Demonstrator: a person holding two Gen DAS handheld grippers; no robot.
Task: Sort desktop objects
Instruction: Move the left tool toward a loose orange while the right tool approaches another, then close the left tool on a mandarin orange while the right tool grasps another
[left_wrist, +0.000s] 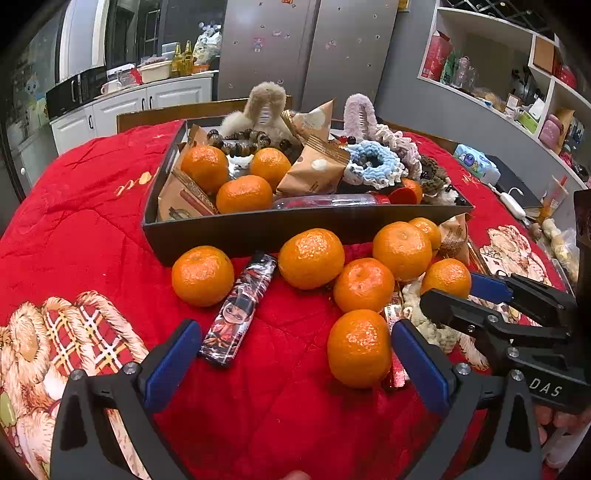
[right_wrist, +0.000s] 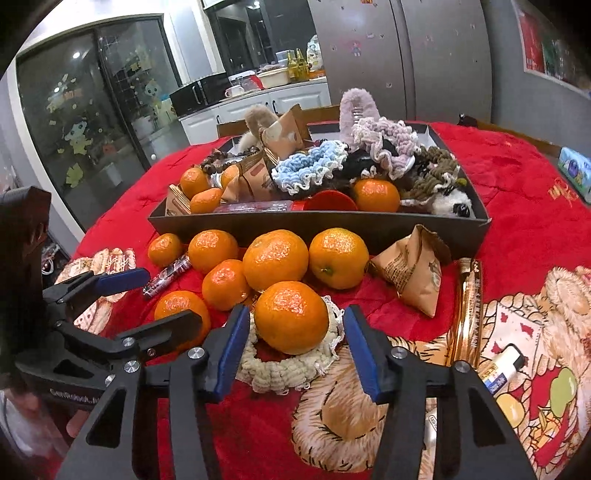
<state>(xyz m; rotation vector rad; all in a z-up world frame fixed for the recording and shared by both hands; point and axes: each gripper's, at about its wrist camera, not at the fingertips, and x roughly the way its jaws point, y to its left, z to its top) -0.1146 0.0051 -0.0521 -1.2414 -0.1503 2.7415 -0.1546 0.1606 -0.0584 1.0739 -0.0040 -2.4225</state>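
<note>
The right gripper (right_wrist: 295, 343) reaches forward low over the red cloth (right_wrist: 517, 192), jaws spread around a tangerine (right_wrist: 291, 315) resting on a cream scrunchie (right_wrist: 284, 365), not visibly touching it. The left gripper (left_wrist: 295, 354) hovers wide open. Beyond, a black tray (right_wrist: 258, 225) holds tangerines, snack packets and scrunchies.

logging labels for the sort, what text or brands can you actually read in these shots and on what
"DAS": white letters on the black body of the right gripper, cut off at the edge.
"CenRobot...": partly legible, on the black body of the left gripper.
Gold embroidered script on the red quilted tablecloth: unreadable.
Print on the brown paper snack packets and the cartoon-printed lighter: too small.
</note>
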